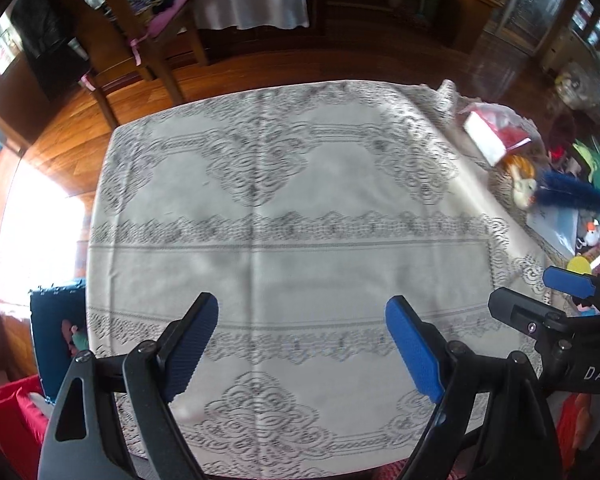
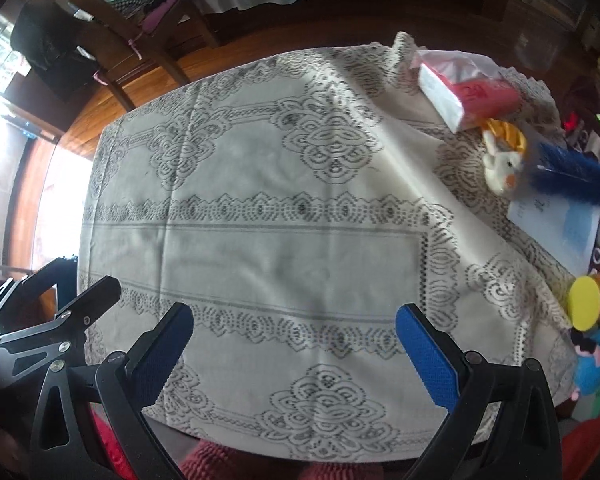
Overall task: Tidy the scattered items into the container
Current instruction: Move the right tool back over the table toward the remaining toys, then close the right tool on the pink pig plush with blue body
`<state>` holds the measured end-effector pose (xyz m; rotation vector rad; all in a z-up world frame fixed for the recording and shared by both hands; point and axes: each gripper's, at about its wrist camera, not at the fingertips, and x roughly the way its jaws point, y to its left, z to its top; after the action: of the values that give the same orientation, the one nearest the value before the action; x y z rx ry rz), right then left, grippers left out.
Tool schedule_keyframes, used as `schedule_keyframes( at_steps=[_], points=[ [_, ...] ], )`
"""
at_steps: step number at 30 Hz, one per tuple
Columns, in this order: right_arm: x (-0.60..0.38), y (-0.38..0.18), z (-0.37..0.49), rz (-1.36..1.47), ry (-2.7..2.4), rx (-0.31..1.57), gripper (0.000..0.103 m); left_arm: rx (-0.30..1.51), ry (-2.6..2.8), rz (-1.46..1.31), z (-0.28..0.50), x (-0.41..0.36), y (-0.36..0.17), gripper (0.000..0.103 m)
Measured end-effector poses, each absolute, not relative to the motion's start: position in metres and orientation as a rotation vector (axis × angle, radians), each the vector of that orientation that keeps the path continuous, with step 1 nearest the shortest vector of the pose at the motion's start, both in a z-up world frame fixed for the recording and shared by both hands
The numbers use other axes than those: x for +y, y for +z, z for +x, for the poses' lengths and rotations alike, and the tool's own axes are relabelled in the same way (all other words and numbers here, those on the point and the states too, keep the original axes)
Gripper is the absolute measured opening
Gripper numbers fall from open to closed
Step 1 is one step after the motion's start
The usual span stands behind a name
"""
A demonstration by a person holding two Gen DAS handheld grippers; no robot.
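The left gripper (image 1: 302, 344) is seen with its jaws spread wide, nothing held between the blue pads and nothing touched; it is poised above the near part of the patterned tablecloth (image 1: 280, 208). The right gripper (image 2: 294, 352) is likewise found wide open and empty, held over the same cloth, and it is also visible at the right edge of the left wrist view (image 1: 556, 300), just beside the left one. The middle of the cloth is observed bare of items in both views. The scattered items are located along the table's right side, well apart from both grippers. Nearest is a blue plush toy (image 2: 598, 356), with a yellow-lidded jar (image 2: 586, 302) lying on its side just behind it. Further back a white sheet of paper (image 2: 556, 224) is noted, with a dark blue bristle brush (image 2: 576, 178) across its far end and a small white plush rabbit (image 2: 502, 166) beside the brush. Farthest, a red and white tissue pack (image 2: 464, 94) is recorded near the far right corner. No container can be identified in either view.
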<state>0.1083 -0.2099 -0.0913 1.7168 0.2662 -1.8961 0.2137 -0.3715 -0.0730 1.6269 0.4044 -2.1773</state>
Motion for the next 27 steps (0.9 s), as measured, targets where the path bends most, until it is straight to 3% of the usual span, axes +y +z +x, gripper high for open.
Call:
schedule_keyframes(
  at_steps=[16, 27],
  points=[
    [-0.035, -0.084, 0.02, 1.824, -2.063, 0.107, 0.103, 0.254, -2.354, 1.737, 0.092, -0.217, -0.064, 0.086],
    [0.052, -0.065, 0.005, 1.841, -2.197, 0.006, 0.103, 0.184, -2.45, 1.755, 0.058, -0.138, -0.052, 0.086]
  ],
)
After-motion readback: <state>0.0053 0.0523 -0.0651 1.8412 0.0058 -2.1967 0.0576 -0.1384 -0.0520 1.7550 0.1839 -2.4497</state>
